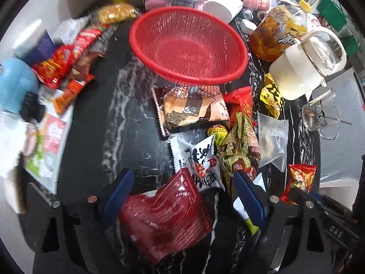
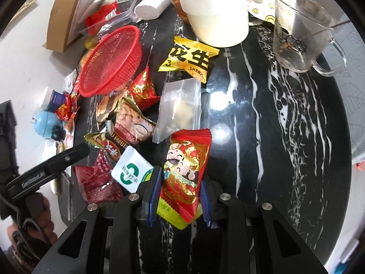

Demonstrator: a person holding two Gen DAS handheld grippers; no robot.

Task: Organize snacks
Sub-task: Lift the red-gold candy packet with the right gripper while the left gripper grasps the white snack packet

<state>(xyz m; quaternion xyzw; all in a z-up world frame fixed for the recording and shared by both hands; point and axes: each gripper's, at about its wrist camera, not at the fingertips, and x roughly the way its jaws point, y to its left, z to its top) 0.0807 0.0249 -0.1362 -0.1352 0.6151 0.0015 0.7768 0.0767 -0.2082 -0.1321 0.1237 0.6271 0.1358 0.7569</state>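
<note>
An empty red mesh basket [image 1: 189,45] [image 2: 109,61] stands on the black marble table [image 2: 262,125]. Loose snack packets lie in front of it: a seaweed-cracker pack [image 1: 191,111], a white pack with black writing [image 1: 194,157] and a green-gold pack [image 1: 239,146]. My left gripper [image 1: 183,174] points down, open, its blue pads on either side of a dark red packet [image 1: 164,217] that lies on the table; the right pad stands clear of it. My right gripper [image 2: 180,178] is shut on a red packet with cartoon figures [image 2: 184,159], also seen in the left wrist view as the cartoon packet [image 1: 301,178].
A cream jug [image 1: 303,68], a glass mug [image 2: 298,32], a jar of amber liquid [image 1: 273,32], a yellow peanut pack [image 2: 189,59], a clear zip bag [image 2: 180,109] and a white card [image 2: 131,169] crowd the table. More snacks and a blue round object [image 1: 16,84] lie at the left.
</note>
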